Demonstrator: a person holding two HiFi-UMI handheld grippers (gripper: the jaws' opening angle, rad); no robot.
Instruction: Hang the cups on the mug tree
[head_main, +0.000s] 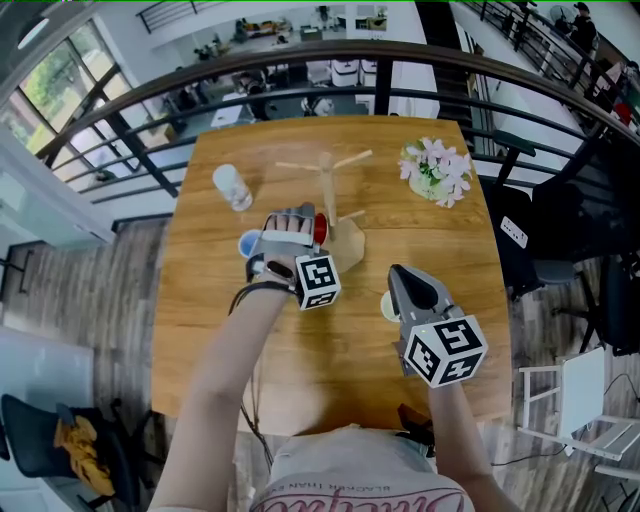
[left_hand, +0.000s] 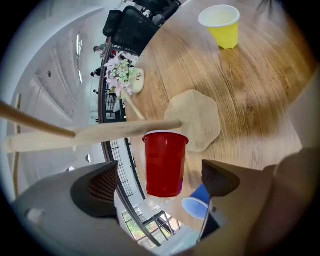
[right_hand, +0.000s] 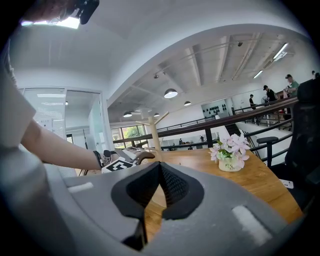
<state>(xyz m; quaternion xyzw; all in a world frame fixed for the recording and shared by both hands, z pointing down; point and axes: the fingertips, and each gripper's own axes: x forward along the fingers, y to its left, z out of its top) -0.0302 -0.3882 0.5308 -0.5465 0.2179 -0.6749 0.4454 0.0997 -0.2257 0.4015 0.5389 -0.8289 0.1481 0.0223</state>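
A red cup (left_hand: 164, 165) sits with its rim against a wooden peg (left_hand: 125, 131) of the mug tree (head_main: 325, 170). My left gripper (left_hand: 157, 182) stands open around it, with a gap showing on both sides of the cup. In the head view the left gripper (head_main: 300, 225) is beside the tree's stem, with the red cup (head_main: 321, 229) at its tips. A blue cup (head_main: 247, 243) lies on the table just left of it. A yellow cup (head_main: 388, 305) stands by my right gripper (head_main: 397, 272), which is shut and empty (right_hand: 159, 167).
A clear cup (head_main: 232, 186) stands at the table's far left. A pot of pink flowers (head_main: 437, 170) is at the far right. The tree's flat base (left_hand: 195, 117) rests mid-table. A black railing (head_main: 300, 95) runs beyond the far edge of the wooden table (head_main: 210, 330).
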